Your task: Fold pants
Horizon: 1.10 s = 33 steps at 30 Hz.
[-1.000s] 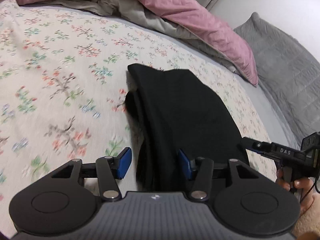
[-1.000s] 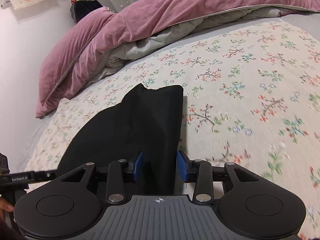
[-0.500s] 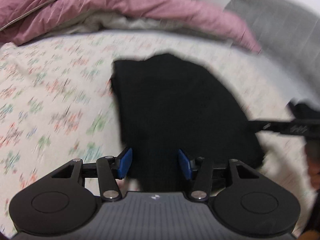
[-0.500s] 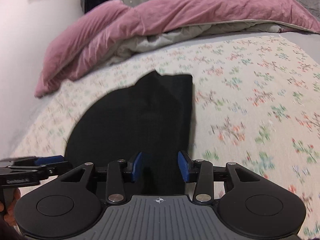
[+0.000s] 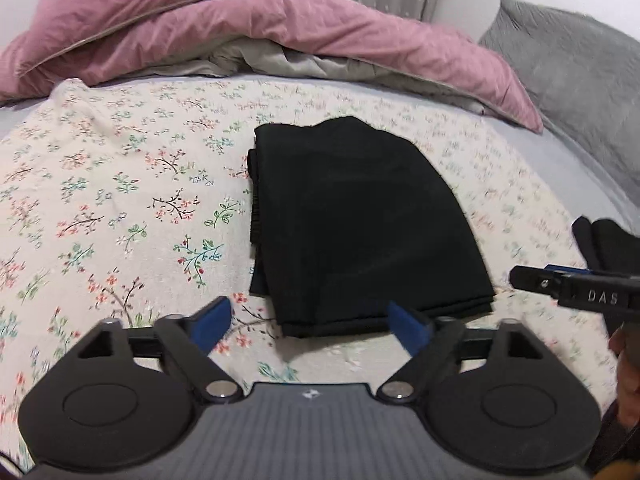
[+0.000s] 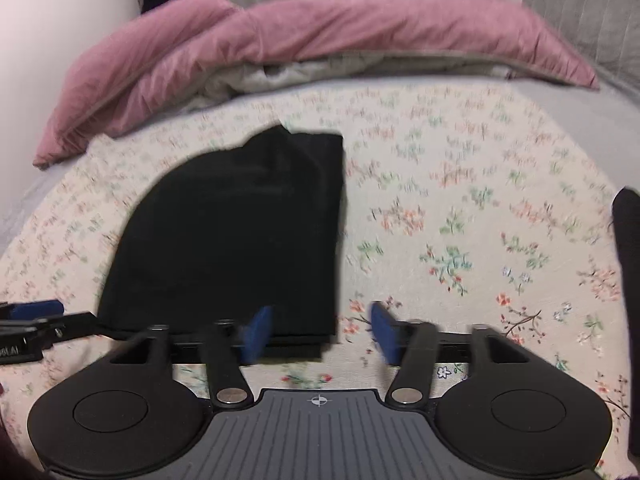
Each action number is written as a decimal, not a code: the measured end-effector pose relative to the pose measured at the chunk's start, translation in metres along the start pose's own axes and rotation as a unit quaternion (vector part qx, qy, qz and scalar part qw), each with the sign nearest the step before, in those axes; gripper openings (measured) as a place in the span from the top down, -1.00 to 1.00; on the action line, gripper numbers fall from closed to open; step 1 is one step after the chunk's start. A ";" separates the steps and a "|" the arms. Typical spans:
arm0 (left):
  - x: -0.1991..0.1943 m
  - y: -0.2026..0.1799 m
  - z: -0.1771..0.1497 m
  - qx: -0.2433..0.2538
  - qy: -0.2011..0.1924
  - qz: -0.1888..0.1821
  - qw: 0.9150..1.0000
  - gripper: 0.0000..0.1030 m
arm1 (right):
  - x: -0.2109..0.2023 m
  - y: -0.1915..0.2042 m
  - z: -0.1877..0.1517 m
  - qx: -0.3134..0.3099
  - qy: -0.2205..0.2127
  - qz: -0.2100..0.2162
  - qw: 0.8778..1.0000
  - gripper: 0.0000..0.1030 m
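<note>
**Q:** Largest items first?

**A:** One cream bedspread printed with small flowers (image 5: 120, 200), covering the bed under both my tongs. One rumpled pink duvet with grey lining (image 5: 280, 32), along the far edge from ten to two o'clock. One grey quilted pillow (image 5: 568, 64), at two o'clock.

**Q:** And the task item?

**A:** One pair of black fabric pants (image 5: 360, 232), folded into a flat packet, lying on the bedspread at twelve o'clock from my left gripper (image 5: 308, 326), near edge just ahead of its tips.

**Q:** State of the tongs?

**A:** Left gripper: jaws have just been opening, now wide, nothing between them. My right gripper (image 6: 320, 330): jaws have just been opening, parted, blue pads (image 6: 258, 332) clear of the cloth; the packet's near right corner sits at eleven o'clock from it.
</note>
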<state>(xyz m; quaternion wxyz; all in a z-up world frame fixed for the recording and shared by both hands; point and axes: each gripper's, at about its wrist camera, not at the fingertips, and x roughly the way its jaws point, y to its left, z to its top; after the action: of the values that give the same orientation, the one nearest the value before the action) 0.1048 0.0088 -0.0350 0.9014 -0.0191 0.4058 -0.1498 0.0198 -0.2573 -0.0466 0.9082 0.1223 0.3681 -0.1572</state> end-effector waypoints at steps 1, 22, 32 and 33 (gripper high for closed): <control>-0.005 -0.003 0.000 -0.006 0.000 0.002 1.000 -1.00 | -0.006 0.003 0.000 -0.002 -0.008 0.002 1.000 -0.32; -0.055 -0.032 -0.012 -0.018 -0.013 0.094 0.995 -1.00 | -0.077 0.039 -0.017 -0.016 -0.069 -0.068 0.995 -0.92; -0.059 -0.043 -0.016 -0.001 -0.025 0.107 0.994 -1.00 | -0.082 0.043 -0.021 -0.037 -0.071 -0.094 0.992 -0.96; -0.058 -0.044 -0.017 0.000 -0.024 0.108 0.994 -1.00 | -0.081 0.043 -0.021 -0.038 -0.069 -0.096 0.992 -0.96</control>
<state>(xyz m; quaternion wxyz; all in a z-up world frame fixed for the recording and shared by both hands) 0.0452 -0.0150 0.0025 0.9220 0.0217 0.3833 -0.0512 -0.0324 -0.1951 0.0002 0.9160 0.0407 0.3206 -0.2378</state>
